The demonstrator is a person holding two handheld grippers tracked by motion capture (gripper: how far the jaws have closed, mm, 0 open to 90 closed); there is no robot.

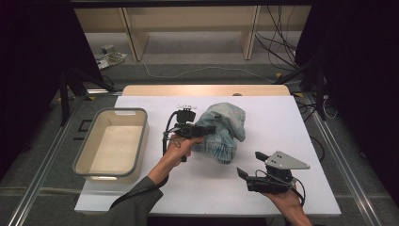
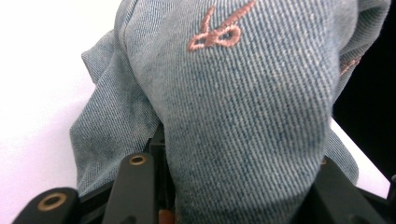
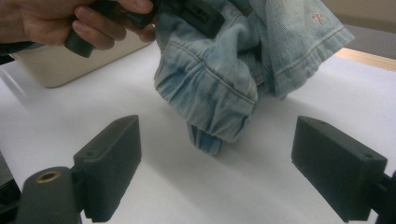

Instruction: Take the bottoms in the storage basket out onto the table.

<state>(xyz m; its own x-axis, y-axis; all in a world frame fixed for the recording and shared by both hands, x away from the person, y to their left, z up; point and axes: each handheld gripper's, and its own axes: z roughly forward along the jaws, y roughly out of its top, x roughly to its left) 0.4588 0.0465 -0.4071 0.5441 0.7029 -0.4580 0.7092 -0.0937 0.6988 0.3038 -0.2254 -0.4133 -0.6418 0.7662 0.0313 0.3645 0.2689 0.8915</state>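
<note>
here the left gripper pinches a fold of crumpled, faded denim mid-table on the white sheet — twill weave, pink stitching; the right gripper hangs nearby, blocky ribbed jaws wide apart.

The crumpled denim garment is a faded light blue with paler worn streaks along its gathered hem, and its twill weave shows fine diagonal lines. Pinkish-brown embroidery and matching stitching mark it. Left of the garment, the rectangular plastic tub is cream inside with a grey rim. The flat bench sheet beneath is white. Both black tongs are matte.
</note>
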